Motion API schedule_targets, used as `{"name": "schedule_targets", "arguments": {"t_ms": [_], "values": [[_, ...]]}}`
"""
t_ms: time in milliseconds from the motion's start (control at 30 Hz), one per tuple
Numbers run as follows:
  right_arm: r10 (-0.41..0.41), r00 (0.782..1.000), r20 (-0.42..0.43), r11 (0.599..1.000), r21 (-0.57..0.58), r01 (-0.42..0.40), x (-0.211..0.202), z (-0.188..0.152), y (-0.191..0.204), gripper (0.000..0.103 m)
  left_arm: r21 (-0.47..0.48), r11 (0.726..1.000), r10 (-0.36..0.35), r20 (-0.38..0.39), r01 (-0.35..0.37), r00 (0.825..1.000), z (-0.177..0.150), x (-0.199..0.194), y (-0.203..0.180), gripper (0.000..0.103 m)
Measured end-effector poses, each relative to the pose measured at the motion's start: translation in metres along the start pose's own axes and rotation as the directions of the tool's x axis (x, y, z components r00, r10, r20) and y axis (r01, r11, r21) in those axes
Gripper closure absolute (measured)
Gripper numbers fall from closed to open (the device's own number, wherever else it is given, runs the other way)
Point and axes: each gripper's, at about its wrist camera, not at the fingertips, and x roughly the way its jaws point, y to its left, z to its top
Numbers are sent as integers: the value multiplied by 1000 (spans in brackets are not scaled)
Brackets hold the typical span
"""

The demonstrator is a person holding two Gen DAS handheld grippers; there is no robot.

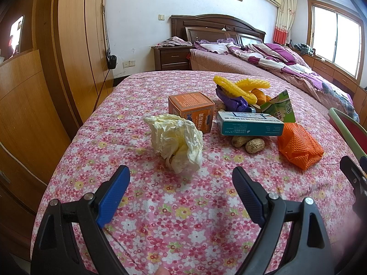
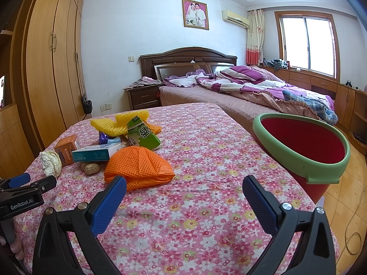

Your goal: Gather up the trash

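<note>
The left gripper (image 1: 181, 178) hangs over the floral cloth (image 1: 183, 217) with jaws spread wide and nothing between them; the crumpled tissue (image 1: 177, 142) lies just ahead of the gap, nearer the left finger. The right gripper (image 2: 183, 186) is likewise wide apart and empty, the orange mesh wrap (image 2: 137, 167) touching its left fingertip. Beyond lie peanuts (image 1: 248, 143), a teal box (image 1: 251, 123), an orange box (image 1: 191, 108), a green carton (image 2: 142, 135) and yellow foam netting (image 1: 240, 87). The red bin (image 2: 302, 158) stands at the table's right edge
</note>
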Motion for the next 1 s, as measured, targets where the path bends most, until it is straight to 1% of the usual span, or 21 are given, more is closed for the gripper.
{"name": "schedule_targets", "arguments": {"t_ms": [200,267,333,533,667,733,867,1000], "values": [[0,1000,-9,1000,0,0,3,0,3,0,-1,1000,-1,0,1,1000,0,0,0,12],[-1,1000,-20,1000,1,1,3,0,0,0,-4,1000,0,2,0,1000,0,-1,0,12],[14,999,-40,1000,4,-14,2,0,-2,0,-10,1000,-3,4,3,1000,3,-1,2,12],[73,993,-90,997,22,-72,5,13,3,0,-4,1000,-23,-19,23,1000,22,-1,22,12],[80,989,-121,996,-21,-83,6,23,16,0,30,999,-12,-52,13,999,36,5,24,12],[92,984,-150,995,-35,-98,12,28,21,0,38,999,-11,-80,14,997,39,13,25,12],[114,964,-240,992,-24,-124,32,34,28,0,36,999,-17,-126,22,992,39,28,25,12],[102,950,-294,992,-44,-120,50,33,36,1,28,997,-66,-162,71,985,37,42,23,17]]}}
